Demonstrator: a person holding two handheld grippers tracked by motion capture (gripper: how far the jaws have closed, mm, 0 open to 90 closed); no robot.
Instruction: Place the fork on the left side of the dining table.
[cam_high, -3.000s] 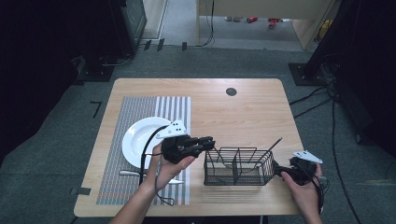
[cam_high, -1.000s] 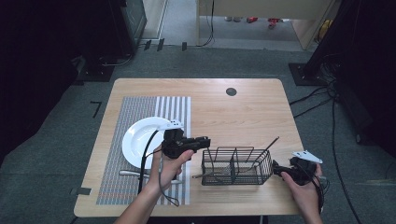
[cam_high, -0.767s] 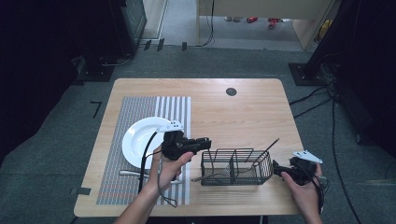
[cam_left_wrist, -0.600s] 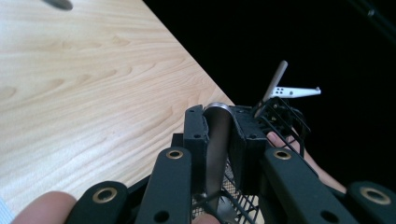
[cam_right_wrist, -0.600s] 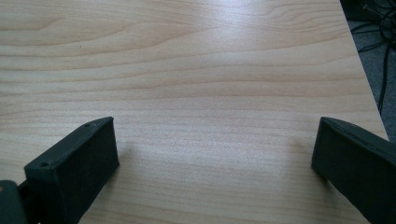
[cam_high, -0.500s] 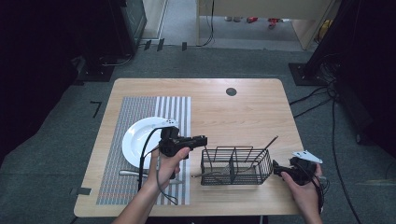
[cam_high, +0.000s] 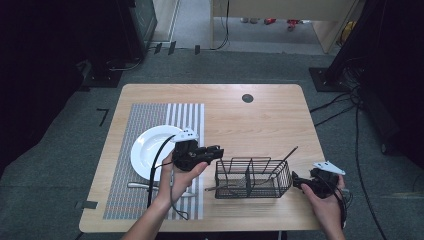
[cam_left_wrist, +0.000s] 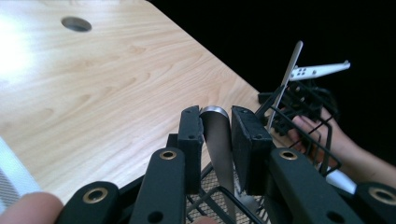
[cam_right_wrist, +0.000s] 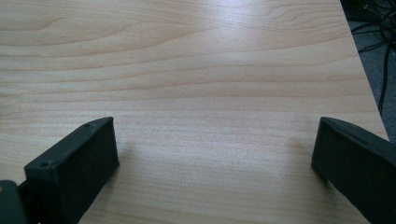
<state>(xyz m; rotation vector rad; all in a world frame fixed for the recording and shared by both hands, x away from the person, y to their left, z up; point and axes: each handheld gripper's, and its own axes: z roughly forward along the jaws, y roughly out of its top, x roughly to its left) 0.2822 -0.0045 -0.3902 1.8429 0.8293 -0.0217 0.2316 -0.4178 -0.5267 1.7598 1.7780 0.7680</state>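
My left gripper (cam_high: 218, 150) (cam_left_wrist: 217, 119) hovers over the left end of a black wire basket (cam_high: 252, 179), held in a hand. Its pads sit on either side of a flat silver utensil handle (cam_left_wrist: 217, 140) that slants down into the basket (cam_left_wrist: 322, 140). The jaws have just been opening slightly, and the handle is still between them. A second silver utensil (cam_high: 286, 156) (cam_left_wrist: 290, 70) leans upright in the basket's right end. My right gripper (cam_high: 299, 181) (cam_right_wrist: 215, 158) rests by the basket's right side, jaws wide open over bare wood.
A white plate (cam_high: 147, 152) lies on a striped placemat (cam_high: 150, 115) at the left, with another utensil (cam_high: 142, 186) on the mat in front of it. A cable hole (cam_high: 247, 98) sits at the back of the table. The table's front edge is near both hands.
The left gripper has drifted a little left, toward the plate, and the basket has slid slightly left. The right hand has stayed put.
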